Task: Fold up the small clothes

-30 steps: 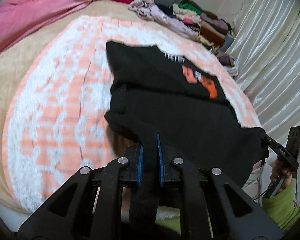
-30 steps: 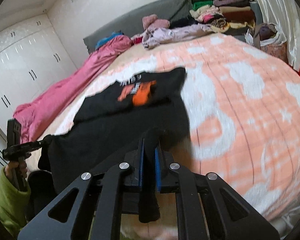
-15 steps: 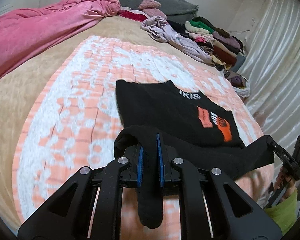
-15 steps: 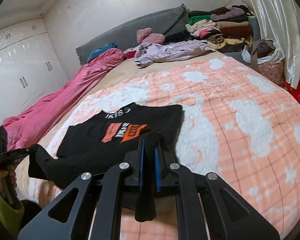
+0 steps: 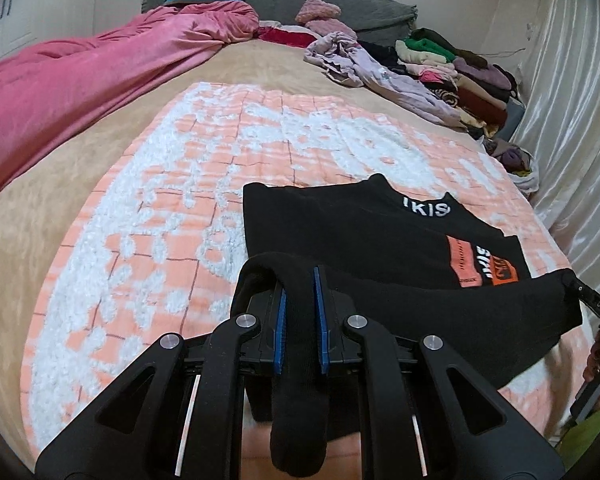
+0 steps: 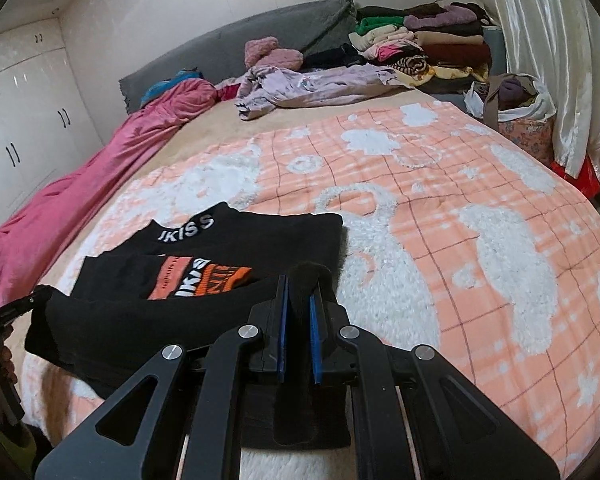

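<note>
Where black shirt (image 5: 340, 232) lies, peach-white blanket (image 5: 148, 216) covers bed.

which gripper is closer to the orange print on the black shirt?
Right. The orange print lies on the right-hand half of the black shirt, close beside the right gripper. The left gripper clamps the hem's opposite corner, across the shirt from it.
</note>
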`<state>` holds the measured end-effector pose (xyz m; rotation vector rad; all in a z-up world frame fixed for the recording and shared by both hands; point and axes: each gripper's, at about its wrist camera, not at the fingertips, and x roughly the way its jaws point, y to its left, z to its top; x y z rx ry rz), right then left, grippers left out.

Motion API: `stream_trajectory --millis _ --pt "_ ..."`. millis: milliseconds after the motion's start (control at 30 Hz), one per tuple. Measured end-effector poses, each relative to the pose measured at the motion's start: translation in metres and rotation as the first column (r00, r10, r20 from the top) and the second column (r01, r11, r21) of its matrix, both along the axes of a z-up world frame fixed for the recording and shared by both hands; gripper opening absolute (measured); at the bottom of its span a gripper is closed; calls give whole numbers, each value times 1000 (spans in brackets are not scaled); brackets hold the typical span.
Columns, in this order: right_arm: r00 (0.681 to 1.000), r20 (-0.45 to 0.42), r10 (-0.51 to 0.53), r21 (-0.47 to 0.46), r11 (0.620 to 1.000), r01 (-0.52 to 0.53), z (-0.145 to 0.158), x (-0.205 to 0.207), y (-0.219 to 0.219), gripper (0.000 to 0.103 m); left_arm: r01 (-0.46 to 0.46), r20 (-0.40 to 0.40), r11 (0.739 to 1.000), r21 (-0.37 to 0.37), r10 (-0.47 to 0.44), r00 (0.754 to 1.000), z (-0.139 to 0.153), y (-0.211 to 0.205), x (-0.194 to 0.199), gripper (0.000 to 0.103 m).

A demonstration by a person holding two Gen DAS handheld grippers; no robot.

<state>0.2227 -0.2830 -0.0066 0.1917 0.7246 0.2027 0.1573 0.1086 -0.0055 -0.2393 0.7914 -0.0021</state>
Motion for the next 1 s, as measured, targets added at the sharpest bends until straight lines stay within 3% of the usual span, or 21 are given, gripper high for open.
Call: stream_trajectory --millis 167,267,367,400,600,767,1000 --pt "1000 -30 -8 -21 1000 7 -8 13 4 9 17 37 1000 11 -18 999 -4 4 -1 9" --pt "999 -32 -7 -18 1000 7 -7 14 5 15 41 69 999 10 -42 997 -1 3 -6 12" --pt "1000 -24 -5 -12 1000 4 -6 13 6 25 49 96 999 4 -49 994 2 5 -12 25" --pt "1000 -19 -11 -24 1000 10 -5 12 7 28 37 111 999 26 -39 993 4 5 -15 36" --pt "1000 6 -21 -33 999 22 3 1 6 35 21 130 1000 19 -23 991 7 15 -24 39" --pt "999 31 -17 -29 999 18 10 -24 5 42 31 147 999 -14 -29 989 12 18 -38 54" --pt "999 42 11 -42 999 -9 10 -54 14 48 71 108 997 -36 -67 992 1 10 -59 60"
